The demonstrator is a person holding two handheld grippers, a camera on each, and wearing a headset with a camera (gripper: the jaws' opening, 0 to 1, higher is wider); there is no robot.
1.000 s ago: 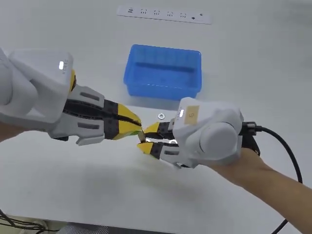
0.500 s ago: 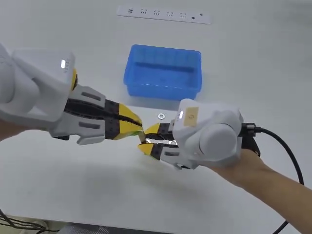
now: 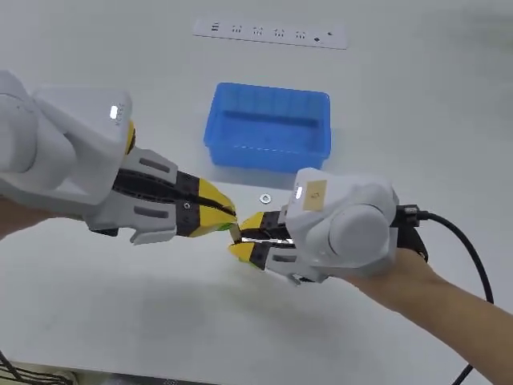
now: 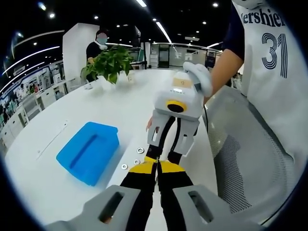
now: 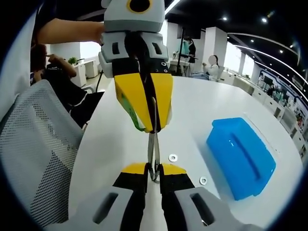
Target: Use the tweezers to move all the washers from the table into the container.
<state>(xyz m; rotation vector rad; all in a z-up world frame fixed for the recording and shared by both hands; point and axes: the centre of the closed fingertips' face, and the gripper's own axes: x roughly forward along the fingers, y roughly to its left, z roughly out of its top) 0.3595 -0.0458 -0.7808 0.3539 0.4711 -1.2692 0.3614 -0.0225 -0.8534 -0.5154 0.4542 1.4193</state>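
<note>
My left gripper (image 3: pixel 228 215) and right gripper (image 3: pixel 240 238) meet tip to tip above the white table (image 3: pixel 417 120). Thin metal tweezers (image 5: pixel 153 149) run between them. The right gripper (image 5: pixel 154 172) is shut on one end, and the left gripper (image 5: pixel 153 129) is shut on the other. A washer (image 3: pixel 265 197) lies on the table just beyond the tips, in front of the blue container (image 3: pixel 268 128). Two washers (image 5: pixel 173 157) (image 5: pixel 203 181) show in the right gripper view, and two washers (image 4: pixel 140 150) (image 4: pixel 124 166) lie beside the container (image 4: pixel 89 151) in the left gripper view.
A white power strip (image 3: pixel 268 32) lies at the far edge behind the container. A black cable (image 3: pixel 473 249) trails from the right gripper. A mesh chair (image 5: pixel 33 144) and a potted plant (image 4: pixel 109 62) stand at the table's ends, and people are in the background.
The head camera has shifted a little, so the picture sits lower. The two grippers stay tip to tip on the tweezers, with the left one drawn slightly nearer.
</note>
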